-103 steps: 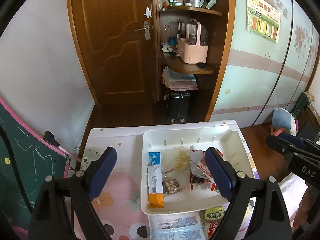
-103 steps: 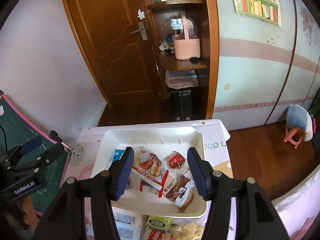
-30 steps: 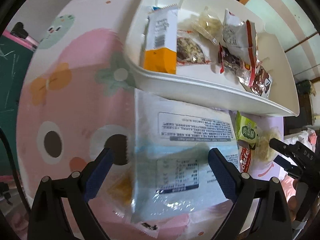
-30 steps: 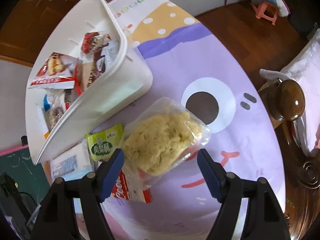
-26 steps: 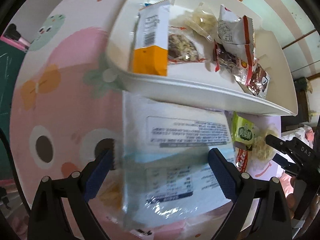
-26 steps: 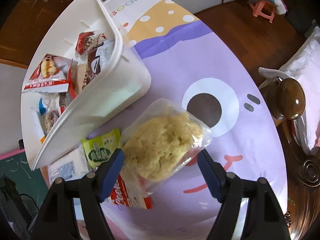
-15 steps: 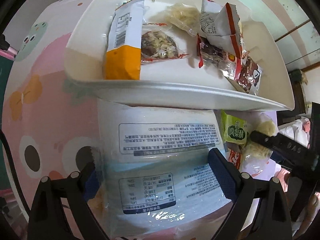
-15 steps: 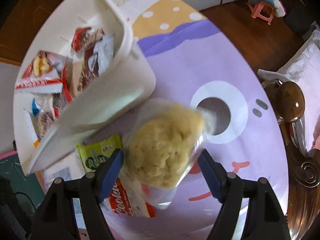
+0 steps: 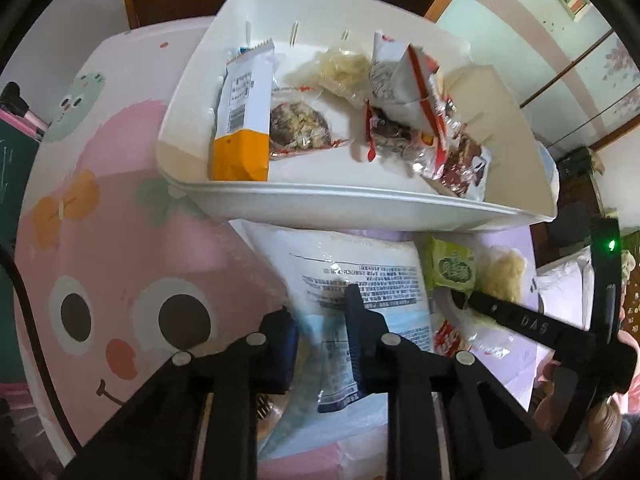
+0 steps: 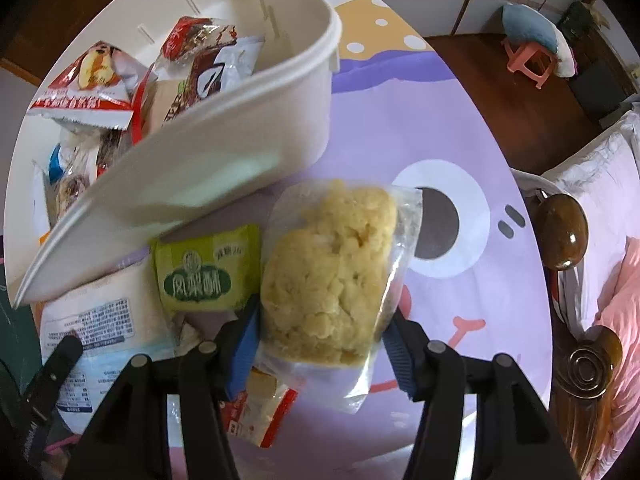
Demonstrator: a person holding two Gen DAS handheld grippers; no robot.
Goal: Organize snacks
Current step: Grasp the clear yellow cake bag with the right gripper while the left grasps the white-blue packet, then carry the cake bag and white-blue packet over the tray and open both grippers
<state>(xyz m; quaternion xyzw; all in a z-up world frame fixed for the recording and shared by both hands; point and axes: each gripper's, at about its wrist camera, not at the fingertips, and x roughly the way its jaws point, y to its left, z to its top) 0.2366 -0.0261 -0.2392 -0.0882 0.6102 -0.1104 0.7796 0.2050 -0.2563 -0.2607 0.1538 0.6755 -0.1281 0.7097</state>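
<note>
**Two grips closing, two packets loose, the rest in the tray**

We have two grippers at work. The left gripper (image 9: 320, 320) has its jaws closing, pinched onto the near edge of one large white and blue packet (image 9: 360, 280), which lies flat on the worktop (image 9: 120, 240) and runs away from the jaws toward the tray. The right gripper (image 10: 320, 332) has its jaws closing on one clear bag of pale yellow crumbly cake (image 10: 332, 272); both blue pads press the bag's sides, and the bag reaches forward from between them.

Just left of the right jaws we count two loose packets: one green packet (image 10: 204, 276) touching the cake bag's side, and one red and white packet (image 10: 256, 412) lying partly beneath the jaws.

Beyond both pairs of jaws stands one white tray (image 9: 340, 204), its near wall just past the green packet. Inside it, from the left wrist view, we count one tall white and orange packet (image 9: 244, 120), one clear packet of dark nutty snack (image 9: 300, 128), one clear bag of pale flakes (image 9: 344, 68), and a heap of red, white and brown wrappers (image 9: 420, 120) that we cannot count apart.
</note>
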